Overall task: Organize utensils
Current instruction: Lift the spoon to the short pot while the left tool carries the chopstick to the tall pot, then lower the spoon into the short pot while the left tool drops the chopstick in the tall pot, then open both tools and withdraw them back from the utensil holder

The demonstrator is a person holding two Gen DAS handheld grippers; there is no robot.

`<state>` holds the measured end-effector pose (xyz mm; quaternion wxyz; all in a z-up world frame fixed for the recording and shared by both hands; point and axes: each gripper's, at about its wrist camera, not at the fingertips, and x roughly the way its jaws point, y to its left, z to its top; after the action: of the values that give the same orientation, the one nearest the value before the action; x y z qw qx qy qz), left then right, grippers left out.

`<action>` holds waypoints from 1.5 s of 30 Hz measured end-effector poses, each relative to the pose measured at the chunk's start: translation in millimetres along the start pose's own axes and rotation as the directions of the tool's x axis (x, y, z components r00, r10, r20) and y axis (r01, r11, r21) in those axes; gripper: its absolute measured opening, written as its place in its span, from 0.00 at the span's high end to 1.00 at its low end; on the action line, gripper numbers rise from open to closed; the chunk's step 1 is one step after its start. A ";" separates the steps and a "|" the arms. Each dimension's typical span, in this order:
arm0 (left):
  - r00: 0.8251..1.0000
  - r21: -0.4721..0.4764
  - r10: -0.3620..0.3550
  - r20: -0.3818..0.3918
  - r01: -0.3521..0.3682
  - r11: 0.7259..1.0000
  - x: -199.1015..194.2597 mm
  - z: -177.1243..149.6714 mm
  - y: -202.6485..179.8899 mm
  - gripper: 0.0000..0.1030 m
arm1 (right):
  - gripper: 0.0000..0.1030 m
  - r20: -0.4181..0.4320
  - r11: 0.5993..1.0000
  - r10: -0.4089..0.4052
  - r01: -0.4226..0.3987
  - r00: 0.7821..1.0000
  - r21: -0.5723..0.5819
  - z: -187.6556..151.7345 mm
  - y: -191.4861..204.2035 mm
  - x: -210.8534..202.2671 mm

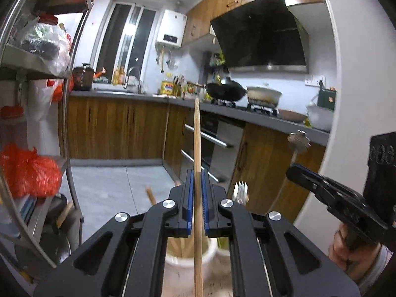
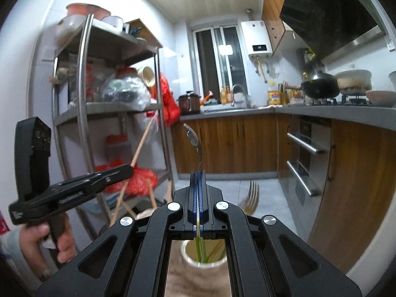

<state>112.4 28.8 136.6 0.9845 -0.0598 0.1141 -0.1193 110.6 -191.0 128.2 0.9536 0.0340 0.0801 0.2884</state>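
Note:
My left gripper [image 1: 197,173] is shut on a long wooden chopstick [image 1: 197,136] that stands upright, its lower end over a white utensil cup [image 1: 183,269] holding more chopsticks. My right gripper [image 2: 197,174] is shut on a thin metal utensil [image 2: 194,139] seen edge-on, its stem running down into a pale cup [image 2: 204,262] below. A metal fork [image 2: 251,196] stands just right of the right gripper; it also shows in the left wrist view [image 1: 240,191]. Each gripper appears in the other's view: the right [image 1: 329,188], the left [image 2: 74,188].
A steel shelf rack [image 2: 84,104] with bags and jars stands at the left. The grey counter [image 1: 247,116] carries a wok [image 1: 226,90], a pot [image 1: 263,96] and bottles. Wooden cabinets and an oven [image 2: 304,158] line the right side.

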 end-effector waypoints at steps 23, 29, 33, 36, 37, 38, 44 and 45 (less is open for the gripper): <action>0.997 0.130 0.076 0.027 -0.079 0.988 30.4 -19.7 -15.1 0.92 | 0.98 -0.170 0.995 0.003 0.014 0.985 0.098 -55.7 -23.5 53.5; 0.995 0.143 0.100 -0.017 -0.097 0.985 33.1 -20.4 -16.5 0.92 | 0.98 -0.227 0.991 0.019 0.011 0.974 0.130 -58.8 -27.3 72.9; 0.994 0.143 0.105 -0.036 -0.099 0.985 33.3 -19.7 -16.2 0.91 | 0.98 -0.283 0.997 -0.001 0.024 0.959 0.079 -64.9 -19.8 91.1; 0.993 0.141 0.109 -0.045 -0.102 0.985 31.4 -18.9 -14.6 0.76 | 0.88 -0.296 0.997 -0.004 0.027 0.955 0.074 -67.4 -18.1 91.3; 0.993 0.148 0.111 -0.040 -0.104 0.984 28.7 -18.7 -14.9 0.73 | 0.83 -0.286 0.997 0.001 0.022 0.958 0.080 -66.4 -18.3 87.1; 0.993 0.153 0.113 -0.033 -0.107 0.982 26.1 -18.6 -16.0 0.73 | 0.79 -0.274 0.996 0.004 0.021 0.962 0.085 -64.8 -18.7 82.5; 0.993 0.134 0.112 -0.031 -0.107 0.985 3.5 -17.7 -12.7 0.72 | 0.75 -0.245 0.995 -0.019 0.042 0.969 0.090 -58.0 -24.2 54.0; 0.993 0.134 0.112 -0.032 -0.107 0.985 -0.7 -18.6 -12.6 0.72 | 0.75 -0.239 0.995 -0.023 0.044 0.971 0.084 -57.8 -23.9 45.3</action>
<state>104.4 15.2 120.6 0.9889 0.0141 0.1286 -0.0736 150.8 -184.6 62.6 0.9394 0.0400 0.2072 0.2703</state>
